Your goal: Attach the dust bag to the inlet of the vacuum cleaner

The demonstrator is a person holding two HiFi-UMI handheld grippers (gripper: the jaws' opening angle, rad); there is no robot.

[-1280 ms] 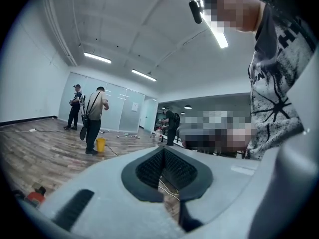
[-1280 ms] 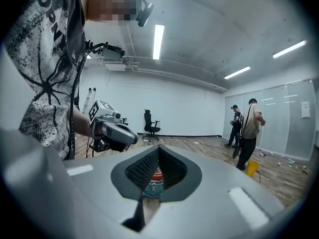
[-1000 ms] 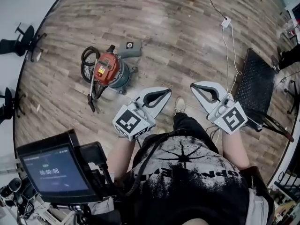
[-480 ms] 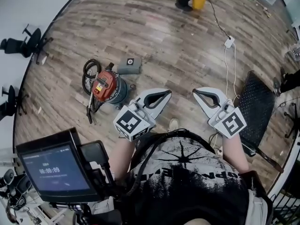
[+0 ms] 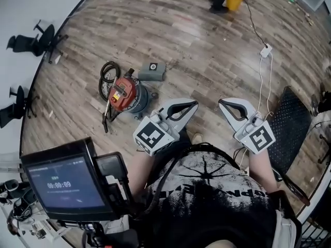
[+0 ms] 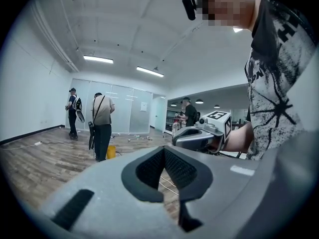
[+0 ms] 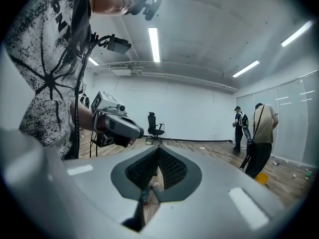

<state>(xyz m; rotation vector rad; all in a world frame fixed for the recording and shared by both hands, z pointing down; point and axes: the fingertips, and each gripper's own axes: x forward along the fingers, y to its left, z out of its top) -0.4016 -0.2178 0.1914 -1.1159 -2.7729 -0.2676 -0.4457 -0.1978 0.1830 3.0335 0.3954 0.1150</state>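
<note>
Two grippers, both shut and empty. My left gripper point(image 5: 191, 109) and right gripper point(image 5: 222, 104) were held out in front of me. Each had its jaws pressed together with nothing between them, as each gripper's own view showed. Both hung in the air on the near side of the vacuum cleaner point(image 5: 125, 93), apart from it and touching nothing.

The red-topped vacuum cleaner stood on the wooden floor point(image 5: 181, 35), with its black hose point(image 5: 107, 74) coiled against its far side. The grey dust bag point(image 5: 152, 72), flat and with a round collar on top, lay on the floor just beside the vacuum cleaner, on the side farther from me. I could not make out the inlet from the head view.

The step in hand, as I judged it, was the approach. No part of the attaching had begun, since the bag and the machine lay separate. The next move called for me to come up to the vacuum cleaner, lower the grippers, open one pair of jaws and take the bag near its collar. The other gripper would steady the body for pressing the collar onto the inlet.
</note>
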